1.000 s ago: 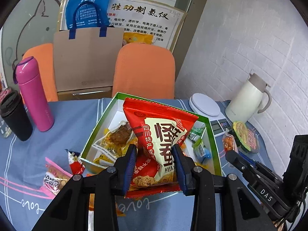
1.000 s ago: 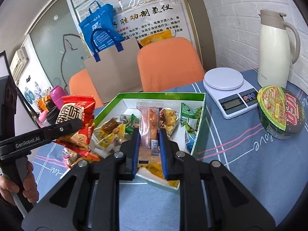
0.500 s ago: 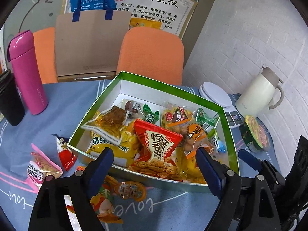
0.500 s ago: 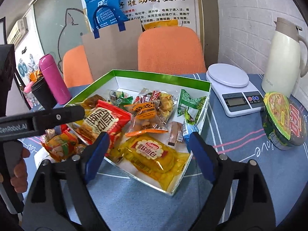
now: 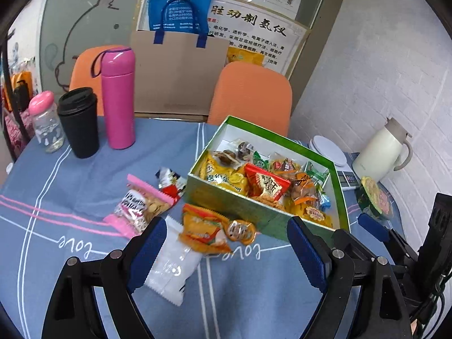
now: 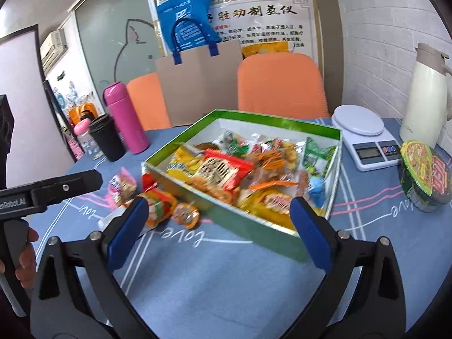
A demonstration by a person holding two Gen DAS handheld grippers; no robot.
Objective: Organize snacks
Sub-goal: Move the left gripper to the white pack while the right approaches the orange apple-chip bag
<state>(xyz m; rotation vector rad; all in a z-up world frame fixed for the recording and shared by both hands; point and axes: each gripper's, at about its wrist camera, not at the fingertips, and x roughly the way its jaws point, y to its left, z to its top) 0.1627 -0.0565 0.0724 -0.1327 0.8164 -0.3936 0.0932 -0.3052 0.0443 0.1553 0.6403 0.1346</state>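
Both grippers spread wide, holding nothing: left gripper [image 5: 223,248], right gripper [image 6: 217,228]. Green box [image 5: 240,200] already heaped with snacks. Orange packet [image 5: 203,230] and white packet [image 5: 172,265] lie loose on the table [image 5: 84,169], near the box. Best lower over 1 packet only, clamp mid-body.

Right wall [image 5: 381,65]: white-painted brick. Back wall: frosted glass panel [image 5: 84,28] with an outline drawing of an animal; beside it a printed poster [image 6: 262,22] in Chinese characters under shiny film. Two orange chair backs [image 6: 279,84] stand behind the counter [image 6: 226,282], which is covered in a blue-grey cloth with white and pink lines and the script word "love". A brown cardboard sheet [image 5: 178,73] leans between the chairs. An air-conditioning unit [image 6: 53,46] sits high on the left wall. Light is even and diffuse.
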